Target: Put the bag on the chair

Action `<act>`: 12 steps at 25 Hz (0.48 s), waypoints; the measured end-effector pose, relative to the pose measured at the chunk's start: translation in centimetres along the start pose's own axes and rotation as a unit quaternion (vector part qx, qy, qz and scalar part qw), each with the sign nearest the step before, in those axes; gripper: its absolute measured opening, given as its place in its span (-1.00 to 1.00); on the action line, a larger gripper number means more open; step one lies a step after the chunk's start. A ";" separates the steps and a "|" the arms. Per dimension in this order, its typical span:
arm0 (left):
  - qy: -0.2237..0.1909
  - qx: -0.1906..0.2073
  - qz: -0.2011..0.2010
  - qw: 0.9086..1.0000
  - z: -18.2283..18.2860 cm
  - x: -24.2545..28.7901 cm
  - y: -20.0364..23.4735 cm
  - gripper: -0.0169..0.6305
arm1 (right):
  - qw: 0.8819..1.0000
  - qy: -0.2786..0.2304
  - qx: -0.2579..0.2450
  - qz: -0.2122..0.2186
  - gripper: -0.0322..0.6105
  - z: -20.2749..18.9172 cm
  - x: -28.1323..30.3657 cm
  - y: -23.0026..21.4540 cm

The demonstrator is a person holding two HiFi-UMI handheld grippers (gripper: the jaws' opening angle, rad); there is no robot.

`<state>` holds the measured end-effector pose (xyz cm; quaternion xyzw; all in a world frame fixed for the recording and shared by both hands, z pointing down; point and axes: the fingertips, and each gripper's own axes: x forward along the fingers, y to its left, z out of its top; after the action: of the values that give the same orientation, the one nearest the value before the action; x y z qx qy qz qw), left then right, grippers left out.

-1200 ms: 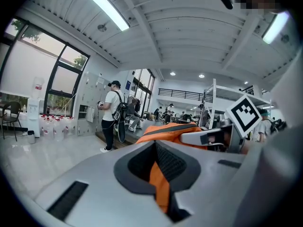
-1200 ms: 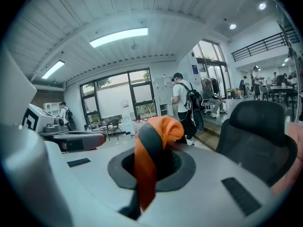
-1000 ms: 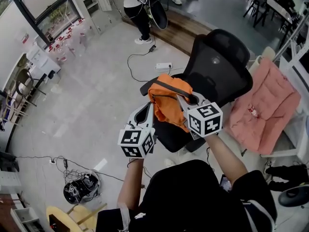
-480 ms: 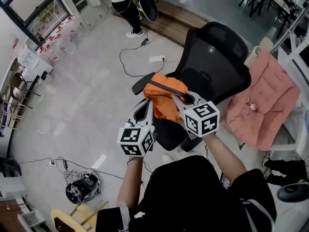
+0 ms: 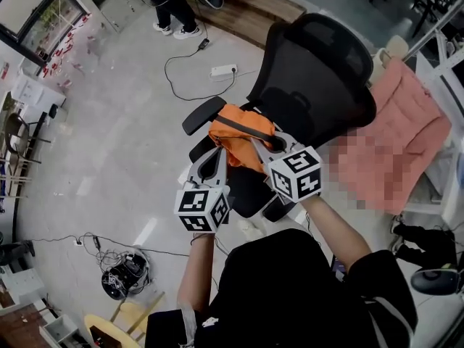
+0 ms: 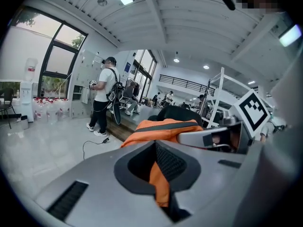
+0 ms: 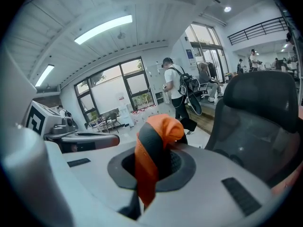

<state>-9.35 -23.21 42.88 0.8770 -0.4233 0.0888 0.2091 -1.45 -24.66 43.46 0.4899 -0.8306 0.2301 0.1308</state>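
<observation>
An orange bag with a dark strap (image 5: 239, 133) hangs between both grippers, above the front of a black mesh office chair (image 5: 315, 71). The chair's seat (image 5: 250, 191) lies just beneath the bag, and its armrest (image 5: 203, 114) is to the bag's left. My left gripper (image 5: 217, 159) is shut on the bag's lower left fabric. My right gripper (image 5: 259, 142) is shut on its right side. In the left gripper view, orange fabric (image 6: 158, 183) runs down through the jaws. In the right gripper view, a fold of bag and strap (image 7: 150, 150) stands up out of the jaws, with the chair back (image 7: 258, 112) behind it.
A pink cushion (image 5: 417, 107) lies over a white frame to the chair's right. A power strip with a cable (image 5: 223, 70) sits on the floor behind the chair. A person (image 5: 170, 6) stands at the far side. A black device with cables (image 5: 122, 281) lies at lower left.
Both grippers have carried the bag forward, and it now hangs nearer the chair back, over the seat. Both grips stay the same.
</observation>
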 end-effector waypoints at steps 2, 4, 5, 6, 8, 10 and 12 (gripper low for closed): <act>0.010 -0.005 -0.002 1.000 -0.7 1.0 -0.3 -0.92 | 1.000 0.006 0.007 -0.001 -0.87 -0.4 0.2 -1.0; 0.020 -0.009 -0.005 1.000 -1.2 1.6 -0.5 -0.92 | 1.000 0.011 0.015 -0.003 -0.87 -0.8 0.2 -1.6; 0.025 -0.011 -0.005 1.000 -1.4 1.8 -0.5 -0.92 | 1.000 0.014 0.018 -0.004 -0.87 -1.1 0.3 -1.8; 0.029 -0.013 -0.005 0.999 -1.7 2.1 -0.4 -0.92 | 1.000 0.016 0.021 -0.004 -0.87 -1.4 0.4 -2.0; 0.036 -0.017 -0.004 0.999 -2.3 2.9 -0.2 -0.92 | 0.999 0.023 0.026 -0.004 -0.87 -2.1 0.8 -2.7; 0.043 -0.020 -0.003 0.999 -2.7 3.9 -0.1 -0.92 | 0.999 0.032 0.030 -0.004 -0.87 -2.7 1.2 -3.6; 0.051 -0.022 -0.003 0.998 -3.3 4.6 0.1 -0.92 | 0.999 0.038 0.036 -0.004 -0.87 -3.3 1.8 -4.3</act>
<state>-6.44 -25.05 47.41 0.8679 -0.4111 0.1229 0.2502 1.35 -26.10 48.23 0.4882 -0.8145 0.2776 0.1455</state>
